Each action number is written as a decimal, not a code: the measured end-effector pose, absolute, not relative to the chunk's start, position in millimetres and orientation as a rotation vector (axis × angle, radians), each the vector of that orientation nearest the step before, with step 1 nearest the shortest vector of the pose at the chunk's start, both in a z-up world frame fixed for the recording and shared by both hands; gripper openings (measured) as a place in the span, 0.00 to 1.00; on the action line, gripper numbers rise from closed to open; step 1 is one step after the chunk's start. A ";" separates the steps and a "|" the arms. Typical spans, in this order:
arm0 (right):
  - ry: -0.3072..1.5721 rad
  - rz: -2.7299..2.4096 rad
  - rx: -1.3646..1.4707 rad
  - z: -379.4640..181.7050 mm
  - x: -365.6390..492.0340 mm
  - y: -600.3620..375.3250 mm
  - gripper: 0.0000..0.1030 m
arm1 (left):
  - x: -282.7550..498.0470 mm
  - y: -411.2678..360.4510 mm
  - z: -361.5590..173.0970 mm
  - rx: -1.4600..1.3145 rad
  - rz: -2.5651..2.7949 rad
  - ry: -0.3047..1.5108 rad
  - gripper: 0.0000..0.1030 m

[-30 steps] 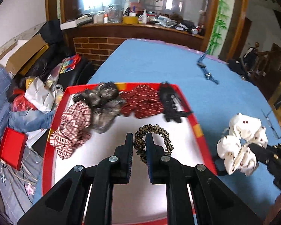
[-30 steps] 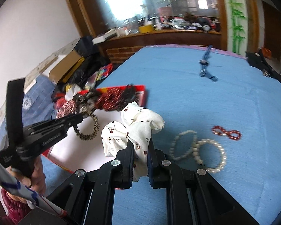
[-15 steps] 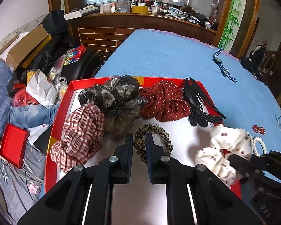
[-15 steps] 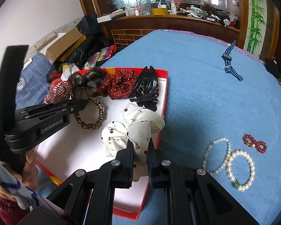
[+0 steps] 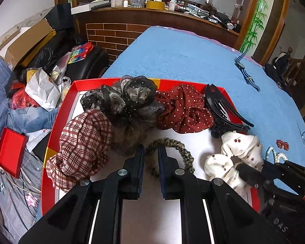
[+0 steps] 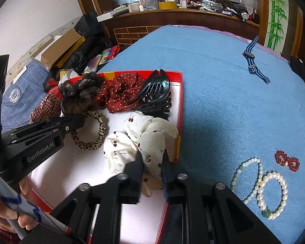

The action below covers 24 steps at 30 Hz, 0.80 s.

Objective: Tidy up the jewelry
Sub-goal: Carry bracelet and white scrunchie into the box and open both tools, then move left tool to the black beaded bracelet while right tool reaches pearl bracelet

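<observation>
My left tongs (image 5: 151, 158) pinch the leopard hair tie (image 5: 172, 152), which rests on the red tray's (image 5: 57, 120) white floor below the plaid scrunchie (image 5: 81, 146). My right tongs (image 6: 152, 162) are opening around the cherry scrunchie (image 6: 140, 138) lying by the tray's right rim. The pearl bracelets (image 6: 270, 195) lie on the blue bench (image 6: 213, 81).

Glossy black plastic claw clip (image 6: 152, 93); soft cloth scrunchie (image 6: 144, 140); matt tray (image 6: 180, 109).

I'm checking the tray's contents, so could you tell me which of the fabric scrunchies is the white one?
It is the cherry-print scrunchie at the tray's right edge, between the right gripper's opening jaws; the others are plaid, black and red polka-dot.
</observation>
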State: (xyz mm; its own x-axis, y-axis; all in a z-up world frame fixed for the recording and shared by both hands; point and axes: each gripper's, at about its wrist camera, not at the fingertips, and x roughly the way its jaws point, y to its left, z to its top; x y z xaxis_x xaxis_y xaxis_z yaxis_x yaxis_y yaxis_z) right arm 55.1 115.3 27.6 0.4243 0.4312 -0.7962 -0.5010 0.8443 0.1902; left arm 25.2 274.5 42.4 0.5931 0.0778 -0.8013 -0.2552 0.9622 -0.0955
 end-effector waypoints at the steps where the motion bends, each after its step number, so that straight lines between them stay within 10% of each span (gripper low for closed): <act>1: 0.962 0.580 -0.081 29.6 54.1 114.8 0.35 | 24.9 274.2 42.7 -0.210 0.194 0.917 0.13; 24: 0.916 0.526 0.115 64.5 40.3 11.7 0.45 | -4.6 211.3 83.4 -0.144 0.105 0.834 0.26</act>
